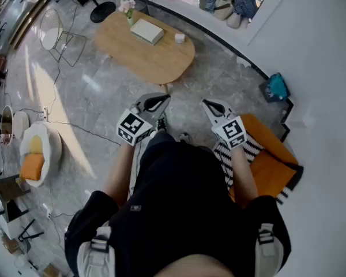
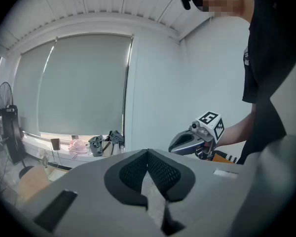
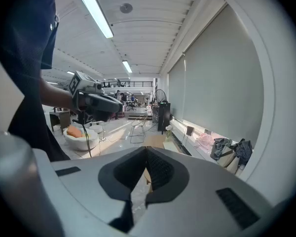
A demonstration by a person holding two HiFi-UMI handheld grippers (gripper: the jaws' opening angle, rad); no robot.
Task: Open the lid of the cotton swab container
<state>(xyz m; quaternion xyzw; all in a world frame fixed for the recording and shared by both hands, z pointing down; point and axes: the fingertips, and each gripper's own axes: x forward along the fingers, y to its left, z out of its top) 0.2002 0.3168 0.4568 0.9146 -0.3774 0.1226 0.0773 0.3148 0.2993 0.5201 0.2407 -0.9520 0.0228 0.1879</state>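
A small white round container (image 1: 179, 37) stands on the oval wooden table (image 1: 161, 59), far ahead of both grippers; its lid cannot be made out at this distance. My left gripper (image 1: 156, 103) is held in front of the person's waist, jaws shut with nothing in them. My right gripper (image 1: 210, 106) is level beside it, also shut and empty. In the left gripper view my left gripper (image 2: 148, 155) has its pads together, and the right gripper (image 2: 186, 141) shows at the right. In the right gripper view my right gripper (image 3: 147, 153) is closed too.
A white box (image 1: 147, 30) and a small vase of flowers (image 1: 127, 8) share the table. An orange and striped seat (image 1: 273, 161) lies at my right, a white round chair with an orange cushion (image 1: 37, 152) at my left. Cables cross the grey floor (image 1: 98, 97).
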